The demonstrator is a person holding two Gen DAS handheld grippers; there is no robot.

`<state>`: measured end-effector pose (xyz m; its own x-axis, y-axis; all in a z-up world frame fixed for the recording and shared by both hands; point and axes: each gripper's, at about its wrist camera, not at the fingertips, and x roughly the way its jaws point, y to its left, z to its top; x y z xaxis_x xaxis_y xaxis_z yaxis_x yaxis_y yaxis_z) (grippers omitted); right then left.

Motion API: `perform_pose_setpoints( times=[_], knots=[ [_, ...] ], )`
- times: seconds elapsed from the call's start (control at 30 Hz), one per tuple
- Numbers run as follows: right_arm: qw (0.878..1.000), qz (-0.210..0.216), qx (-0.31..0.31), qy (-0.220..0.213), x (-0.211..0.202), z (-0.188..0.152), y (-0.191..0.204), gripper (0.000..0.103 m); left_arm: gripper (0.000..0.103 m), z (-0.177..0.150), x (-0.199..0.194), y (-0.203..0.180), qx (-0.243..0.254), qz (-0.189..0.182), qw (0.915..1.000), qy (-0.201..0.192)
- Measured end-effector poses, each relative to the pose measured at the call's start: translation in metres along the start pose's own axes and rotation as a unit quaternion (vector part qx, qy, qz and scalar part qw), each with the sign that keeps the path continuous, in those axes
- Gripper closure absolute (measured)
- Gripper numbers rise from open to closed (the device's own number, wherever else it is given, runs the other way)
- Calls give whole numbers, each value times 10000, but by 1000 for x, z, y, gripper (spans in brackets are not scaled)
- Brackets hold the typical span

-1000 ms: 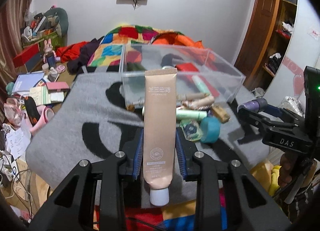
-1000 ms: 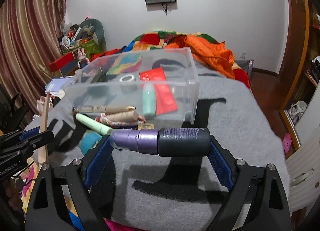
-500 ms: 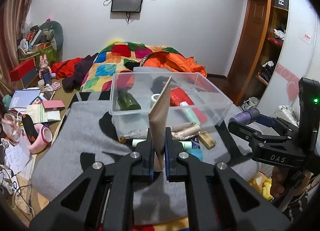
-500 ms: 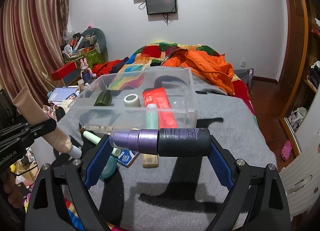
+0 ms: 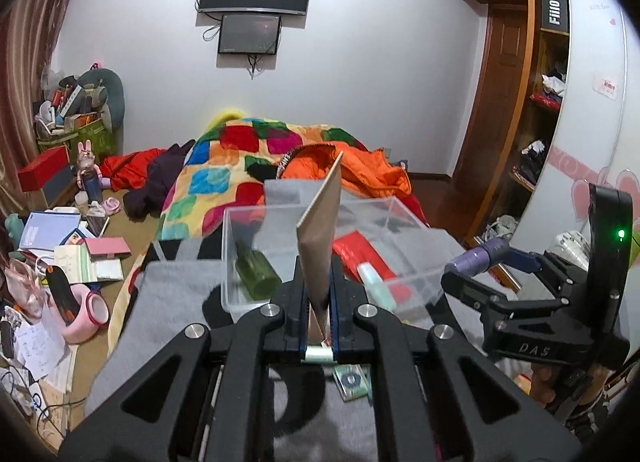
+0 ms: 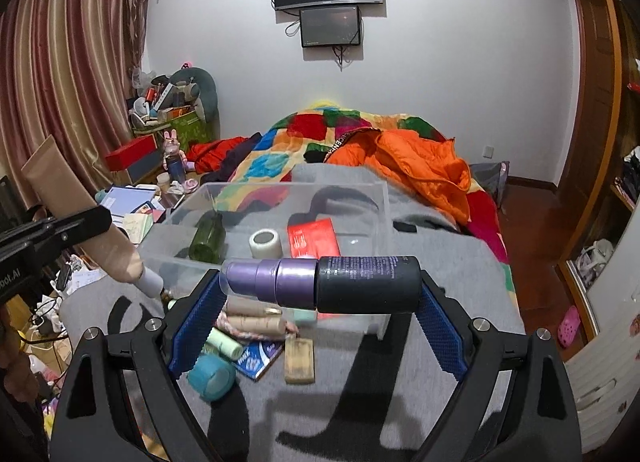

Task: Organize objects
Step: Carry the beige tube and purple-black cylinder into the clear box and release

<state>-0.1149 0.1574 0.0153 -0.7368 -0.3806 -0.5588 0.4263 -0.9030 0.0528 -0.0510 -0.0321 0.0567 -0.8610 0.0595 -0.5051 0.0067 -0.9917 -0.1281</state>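
Note:
My left gripper (image 5: 319,302) is shut on a beige cosmetic tube (image 5: 322,234), which stands edge-on above the grey blanket (image 5: 168,302) in front of the clear plastic bin (image 5: 408,280). In the right wrist view this tube (image 6: 76,206) hangs cap-down at the far left. My right gripper (image 6: 320,298) grips a purple and black bottle (image 6: 332,282) crosswise between its blue pads, near the bin (image 6: 280,184). From the left wrist view the right gripper (image 5: 500,262) is off to the right. Inside the bin lie a green bottle (image 6: 208,238), a tape roll (image 6: 265,243) and a red packet (image 6: 314,238).
Loose items lie on the blanket before the bin: a teal roll (image 6: 212,376), a mint tube (image 6: 224,342), a wooden block (image 6: 299,360), beige tubes (image 6: 256,320). An orange jacket (image 6: 420,170) and patchwork quilt sit behind. Clutter (image 5: 60,262) covers the floor at left, a wardrobe (image 5: 536,122) stands right.
The left jaws closed on the beige tube, which lay flat between them, and lifted it edge-on. Both grippers rose, so the bin now sits lower in view.

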Motion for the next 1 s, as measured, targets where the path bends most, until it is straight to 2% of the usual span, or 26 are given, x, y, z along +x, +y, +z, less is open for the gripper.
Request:
perform_pose_setpoints(
  times=[0.23, 0.5, 0.83, 1.0],
  knots=[
    [10000, -5, -51, 29, 18, 13, 0, 13, 96, 18, 22, 9, -61, 122, 9999, 1],
    [9994, -105, -87, 325, 57, 22, -1, 13, 96, 19, 62, 17, -88, 228, 9993, 268],
    [9964, -122, -250, 798, 98, 16, 3, 13, 96, 6, 108, 9, -234, -372, 9956, 823],
    [9959, -125, -367, 817, 101, 16, 7, 13, 96, -2, 125, 7, -317, -668, 9909, 1123]
  ],
)
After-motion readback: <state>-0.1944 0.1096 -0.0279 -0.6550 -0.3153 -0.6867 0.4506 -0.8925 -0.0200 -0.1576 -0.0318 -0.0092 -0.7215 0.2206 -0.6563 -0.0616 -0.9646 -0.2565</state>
